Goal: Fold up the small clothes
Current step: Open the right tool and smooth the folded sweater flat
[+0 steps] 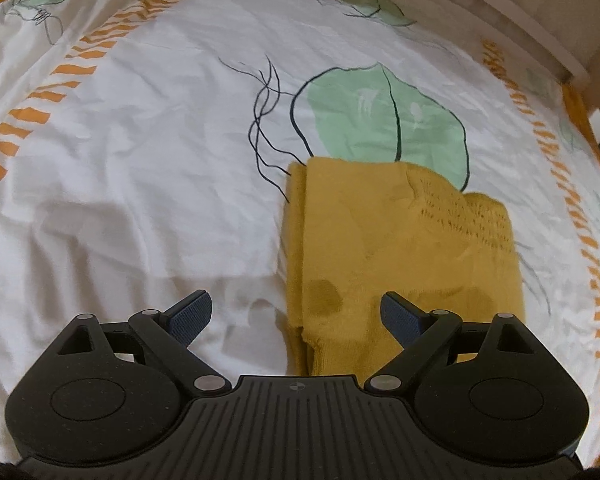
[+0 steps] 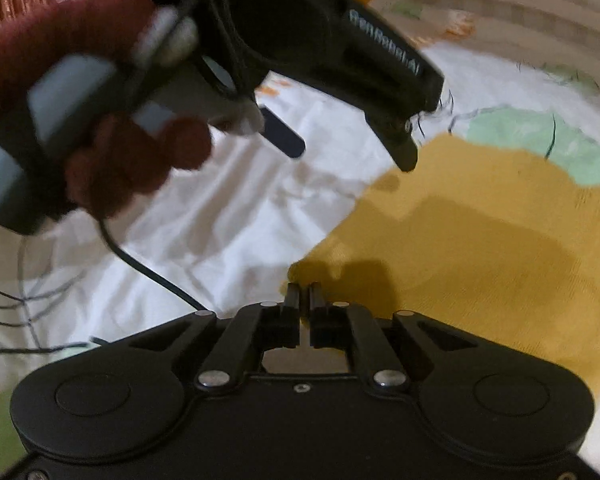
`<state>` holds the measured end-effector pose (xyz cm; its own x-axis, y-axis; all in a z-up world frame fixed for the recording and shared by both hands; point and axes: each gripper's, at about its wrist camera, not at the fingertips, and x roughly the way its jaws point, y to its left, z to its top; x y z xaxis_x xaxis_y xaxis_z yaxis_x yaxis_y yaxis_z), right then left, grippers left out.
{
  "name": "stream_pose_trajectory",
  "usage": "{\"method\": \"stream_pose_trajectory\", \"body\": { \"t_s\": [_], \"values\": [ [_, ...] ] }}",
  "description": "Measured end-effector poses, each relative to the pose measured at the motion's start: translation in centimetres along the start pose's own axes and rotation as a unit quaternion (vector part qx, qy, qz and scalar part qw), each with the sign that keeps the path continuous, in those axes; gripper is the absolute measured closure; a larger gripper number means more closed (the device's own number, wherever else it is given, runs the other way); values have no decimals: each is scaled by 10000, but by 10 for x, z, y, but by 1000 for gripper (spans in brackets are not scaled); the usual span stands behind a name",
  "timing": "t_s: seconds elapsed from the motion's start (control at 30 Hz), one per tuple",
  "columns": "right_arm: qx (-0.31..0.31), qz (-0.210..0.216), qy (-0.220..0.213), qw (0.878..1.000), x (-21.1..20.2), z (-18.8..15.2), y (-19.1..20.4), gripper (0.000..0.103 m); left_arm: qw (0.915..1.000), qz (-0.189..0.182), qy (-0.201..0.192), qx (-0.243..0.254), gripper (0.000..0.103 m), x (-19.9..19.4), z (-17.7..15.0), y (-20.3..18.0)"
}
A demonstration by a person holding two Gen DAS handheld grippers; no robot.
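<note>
Left wrist view: a white bed sheet (image 1: 140, 152) printed with green leaves and curved bands of orange dashes carries everything. A mustard-yellow garment (image 1: 400, 248) lies folded into a rough rectangle toward the sheet's right side, its far edge overlapping a large green leaf print (image 1: 384, 120), its right edge near the orange-dash band. Left of the garment the sheet is bare and wrinkled, giving wide open room. Beyond the far right corner stands pale wooden furniture (image 1: 540, 12). The left gripper (image 1: 296, 314) points steeply down over the garment's near edge, its jaws standing wide apart with nothing between them; the right blue pad is above the yellow cloth, the left pad above white sheet.

Right wrist view: the right gripper (image 2: 305, 292) has its jaws drawn together at the garment's (image 2: 480, 248) near left corner; a sliver of yellow shows between them, but whether the cloth is truly pinched I cannot tell. The picture is blurred. Higher up, the left gripper (image 2: 350, 156) hangs over the garment's left edge, fingers spread, one over the sheet (image 2: 220, 220) and one over yellow cloth. White lettering on its black body is too smeared to read surely. A hand in a dark red knitted glove (image 2: 112, 152) wraps its grey handle, and a black cable (image 2: 148, 268) trails down across the sheet.
</note>
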<state>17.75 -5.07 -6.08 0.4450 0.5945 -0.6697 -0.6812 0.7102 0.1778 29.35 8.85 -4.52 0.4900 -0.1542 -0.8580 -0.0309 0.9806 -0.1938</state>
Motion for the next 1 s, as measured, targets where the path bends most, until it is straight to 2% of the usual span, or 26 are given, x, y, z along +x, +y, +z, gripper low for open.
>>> {"method": "stream_pose_trajectory", "body": {
  "t_s": [0.1, 0.17, 0.2, 0.23, 0.3, 0.4, 0.47, 0.53, 0.67, 0.83, 1.0],
  "values": [
    [377, 167, -117, 9991, -2, -1, -12, 83, 9997, 106, 96, 195, 11, 12, -6, -7],
    [435, 191, -169, 9987, -9, -1, -16, 83, 9990, 161, 221, 344, 11, 23, -11, -10],
    [425, 167, -181, 9988, -13, -2, -18, 72, 9987, 185, 278, 393, 11, 27, -14, -12],
    [438, 152, -198, 9987, -19, -4, -20, 55, 9982, 224, 346, 435, 11, 32, -17, -13],
    [553, 177, -250, 9980, -30, -6, -28, 44, 9975, 294, 348, 537, 11, 38, -23, -14],
    [858, 134, -366, 9955, -49, -13, -43, 44, 9972, 332, 237, 634, 11, 36, -29, -14],
    [1103, 22, -459, 9928, -61, -17, -56, 39, 9972, 332, 228, 635, 10, 35, -32, -14],
    [1407, -67, -567, 9884, -72, -22, -70, 29, 9974, 302, 207, 618, 10, 35, -33, -12],
    [2164, -324, -833, 9722, -84, -32, -101, 26, 9986, 149, 207, 470, 11, 34, -35, -8],
    [3068, -245, -1080, 9453, -84, -39, -140, 10, 9990, -20, 344, 281, 11, 29, -42, -4],
    [3583, -164, -1087, 9271, -75, -43, -175, 10, 9978, -398, 513, 141, 11, 26, -48, -6]
  ]
}}
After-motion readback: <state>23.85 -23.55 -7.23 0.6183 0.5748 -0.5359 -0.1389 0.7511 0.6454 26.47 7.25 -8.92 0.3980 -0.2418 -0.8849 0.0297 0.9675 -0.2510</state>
